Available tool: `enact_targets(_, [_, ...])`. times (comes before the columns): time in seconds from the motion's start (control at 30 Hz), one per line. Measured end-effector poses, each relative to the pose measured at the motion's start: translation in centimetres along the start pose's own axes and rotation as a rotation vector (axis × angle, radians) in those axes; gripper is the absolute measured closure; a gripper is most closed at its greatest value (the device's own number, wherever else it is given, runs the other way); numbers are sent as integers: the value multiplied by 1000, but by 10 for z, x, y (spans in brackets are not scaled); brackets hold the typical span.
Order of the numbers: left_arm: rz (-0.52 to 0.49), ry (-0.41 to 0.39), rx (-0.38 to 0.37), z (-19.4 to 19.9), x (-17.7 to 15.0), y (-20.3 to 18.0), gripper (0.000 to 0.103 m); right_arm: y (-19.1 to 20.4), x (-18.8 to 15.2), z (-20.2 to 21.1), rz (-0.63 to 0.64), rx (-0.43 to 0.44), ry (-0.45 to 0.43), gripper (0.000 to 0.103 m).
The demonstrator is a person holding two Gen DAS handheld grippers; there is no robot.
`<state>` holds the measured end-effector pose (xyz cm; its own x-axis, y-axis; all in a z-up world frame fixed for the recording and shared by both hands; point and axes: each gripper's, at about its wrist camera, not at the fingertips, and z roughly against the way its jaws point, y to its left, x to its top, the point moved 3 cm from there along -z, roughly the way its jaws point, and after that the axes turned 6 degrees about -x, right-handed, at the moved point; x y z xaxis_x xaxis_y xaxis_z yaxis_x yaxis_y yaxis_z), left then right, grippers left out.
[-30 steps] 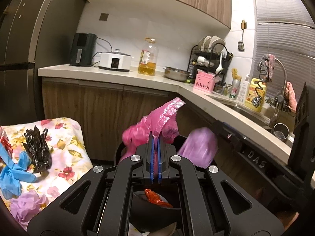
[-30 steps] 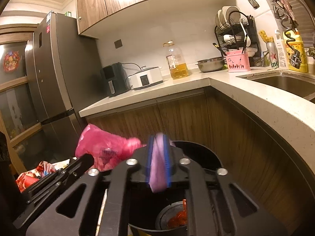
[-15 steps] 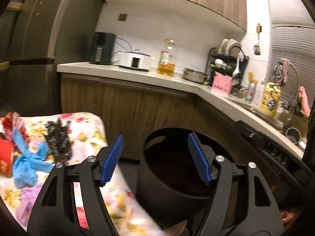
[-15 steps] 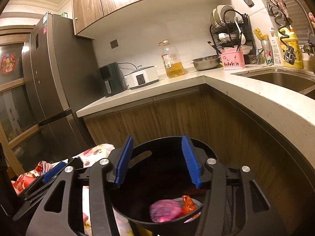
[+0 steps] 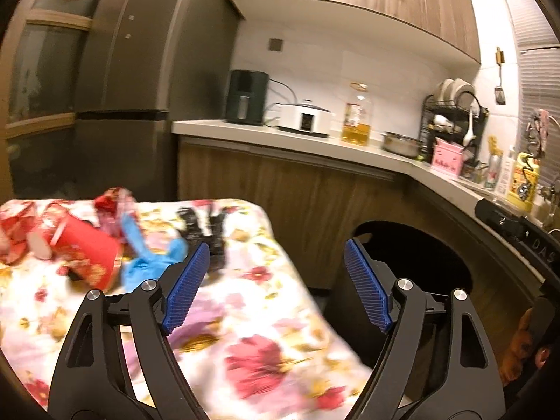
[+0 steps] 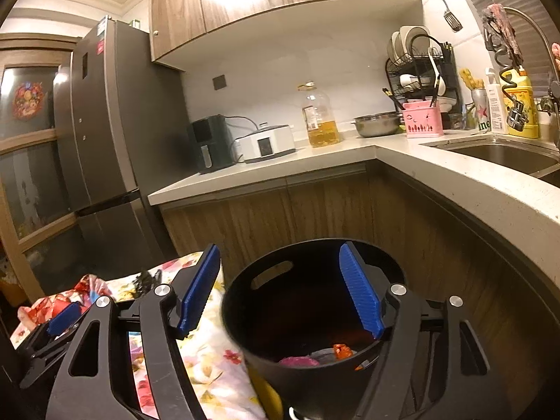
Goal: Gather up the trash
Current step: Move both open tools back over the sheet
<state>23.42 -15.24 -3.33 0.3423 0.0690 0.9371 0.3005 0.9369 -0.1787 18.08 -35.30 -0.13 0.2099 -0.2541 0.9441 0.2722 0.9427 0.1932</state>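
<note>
A kitchen corner, seen from two handheld grippers. On the left stands a surface covered by a floral cloth (image 5: 266, 318), and the remaining trash lies toward its far left end.

Leftmost is a red paper cup (image 5: 85, 250) tipped on its side among crumpled red wrappers (image 5: 112, 203). It looks light and easily crushed, so a gentle pinch across its rim or wall would suit. Just beside it to the right lies a blue disposable glove (image 5: 150, 262), and next to that a black glove (image 5: 206, 231). Both look limp, thin and nearly weightless (probably a little slick). A bunched fold near the middle seems the best place to grip, since a single fingertip could slip free.

The left gripper (image 5: 276, 281) hangs above the cloth with its blue ribbed fingers spread wide, holding and touching nothing. The gloves lie just beyond its left finger.

To the right, on the floor against the wooden cabinets, stands a black round bin (image 6: 245, 318). Pink and orange scraps (image 6: 297, 360) lie at its bottom.

The right gripper (image 6: 280, 290) is likewise released and empty, hovering at the bin's rim, with one finger over the cloth's edge and the other over the bin's mouth.
</note>
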Motion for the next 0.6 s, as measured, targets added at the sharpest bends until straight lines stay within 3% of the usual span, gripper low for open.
enact_targets(0.37, [46,29,162,33,-26,75,23,45,-27,16,45,70,26,33])
enact_targets(0.6, [55,55,184,39,-38,97,23,67,-37,21,69,108,36,33])
